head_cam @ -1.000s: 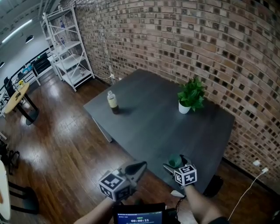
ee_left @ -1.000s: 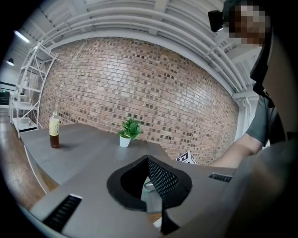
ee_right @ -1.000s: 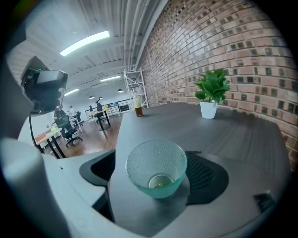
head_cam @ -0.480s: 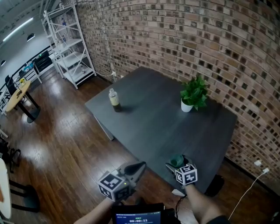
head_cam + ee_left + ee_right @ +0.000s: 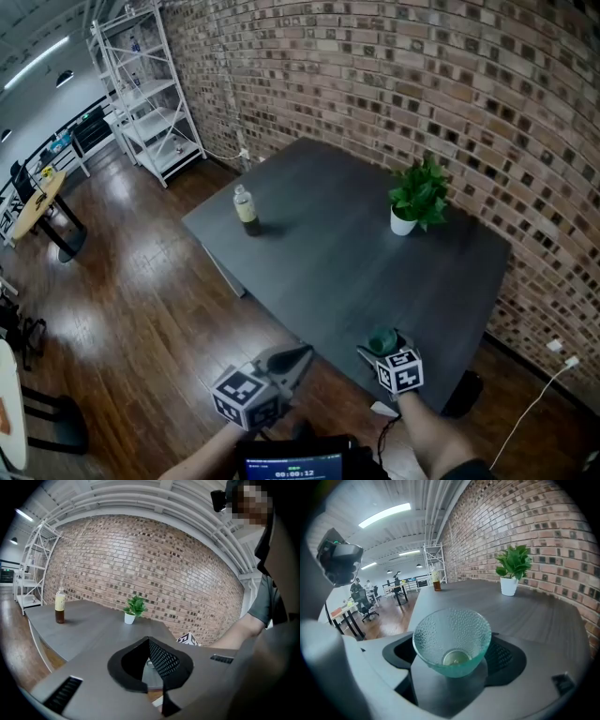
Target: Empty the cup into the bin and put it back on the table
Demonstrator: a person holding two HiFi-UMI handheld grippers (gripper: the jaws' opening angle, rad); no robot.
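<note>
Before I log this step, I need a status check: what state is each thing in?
cup: upright on the table
right gripper: jaws have just been closing, now on the cup
left gripper: open, empty
bottle: upright, capped, partly full
potted plant: upright

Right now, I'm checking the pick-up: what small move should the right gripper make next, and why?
Probably lift the cup straight up off the table. The jaws of the right gripper have just been closing, the cup stands between them, and the pads appear to press its sides.
</note>
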